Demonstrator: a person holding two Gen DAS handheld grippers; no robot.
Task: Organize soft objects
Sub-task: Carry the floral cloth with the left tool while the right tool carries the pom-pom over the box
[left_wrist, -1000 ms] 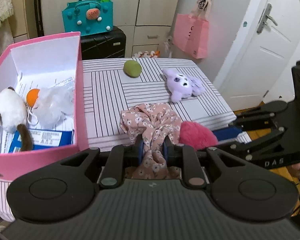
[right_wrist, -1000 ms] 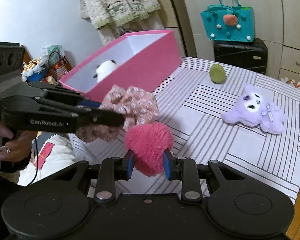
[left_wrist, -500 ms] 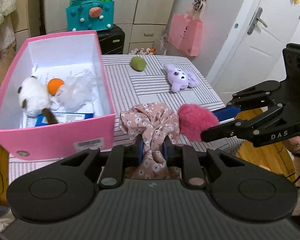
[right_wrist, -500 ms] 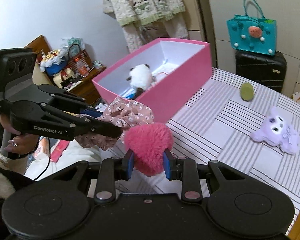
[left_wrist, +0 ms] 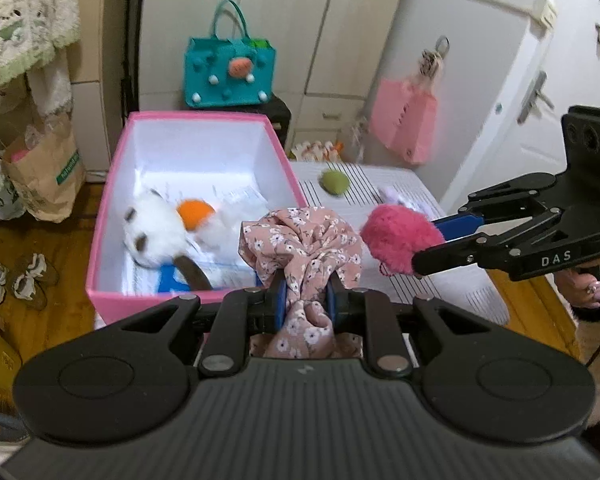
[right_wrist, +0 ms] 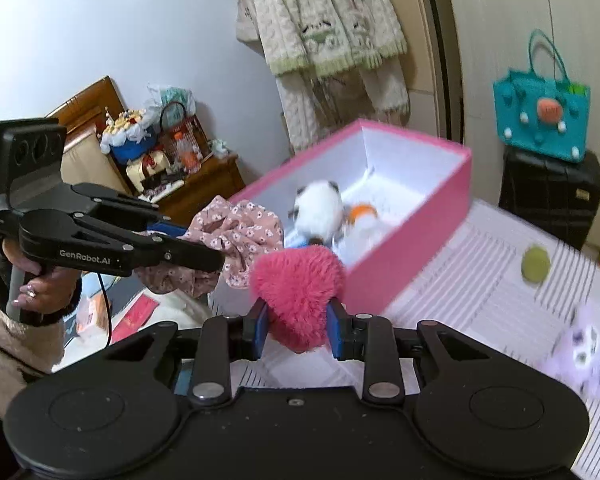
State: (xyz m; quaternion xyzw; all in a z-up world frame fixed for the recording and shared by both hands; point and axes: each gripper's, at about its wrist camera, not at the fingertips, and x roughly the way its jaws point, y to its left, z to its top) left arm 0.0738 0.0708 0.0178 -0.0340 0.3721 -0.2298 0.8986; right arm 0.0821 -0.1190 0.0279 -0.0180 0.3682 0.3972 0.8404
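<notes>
Step in hand: carrying 2 soft items to the pink box, both grippers loaded at once. Left gripper is pinched tight on the floral scrunchie, blue pads squeezing the fabric's gathered neck, the rest bunching out in front of the jaws. Right gripper is clamped on the pink pompom, fluff bulging past both pads. Both items are in the air, clear of the striped table, just short of the box's near wall. In the left wrist view the scrunchie overlaps the box's near right corner; the pompom sits further right, over the table.

Already in the box: white plush, orange ball, white fluffy thing beside them, papers underneath. On the table, well apart from the grippers: green ball and purple plush, both blurred.

Next move, my read: bring each gripper past the pink wall and over the open interior, then spread the jaws to drop. The scrunchie looks nearer, so likely first. Fabric may cling to the pads. 2 items remain on the table afterwards.
</notes>
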